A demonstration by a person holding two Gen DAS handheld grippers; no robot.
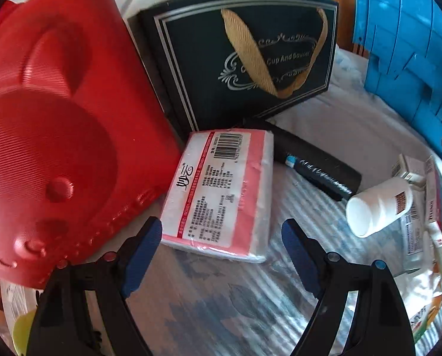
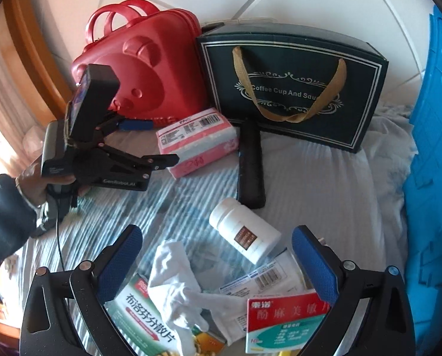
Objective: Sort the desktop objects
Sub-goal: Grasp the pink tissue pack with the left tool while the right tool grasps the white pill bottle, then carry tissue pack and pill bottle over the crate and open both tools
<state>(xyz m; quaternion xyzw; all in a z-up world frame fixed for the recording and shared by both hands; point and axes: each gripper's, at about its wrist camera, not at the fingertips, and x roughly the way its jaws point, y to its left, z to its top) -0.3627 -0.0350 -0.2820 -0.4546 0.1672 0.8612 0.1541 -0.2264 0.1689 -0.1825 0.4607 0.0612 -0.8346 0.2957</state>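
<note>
A pink and white tissue pack (image 1: 218,190) lies flat on the striped cloth, against the red case (image 1: 57,148). My left gripper (image 1: 221,231) is open, and the pack's near end sits between its blue pads without either pad pressing on it. The right wrist view shows the same left gripper (image 2: 164,141) at the tissue pack (image 2: 200,139). My right gripper (image 2: 218,237) is open above a pile: a white pill bottle (image 2: 244,231) on its side, a crumpled white cloth (image 2: 176,273), a green-and-white medicine box (image 2: 143,317) and a red-and-white one (image 2: 280,320).
A dark green gift box (image 2: 295,89) with a gold ribbon handle stands at the back beside the red case (image 2: 143,71). A long black object (image 2: 250,166) lies in front of it. A blue crate (image 2: 434,178) walls off the right side. A person's hand (image 2: 33,184) holds the left gripper.
</note>
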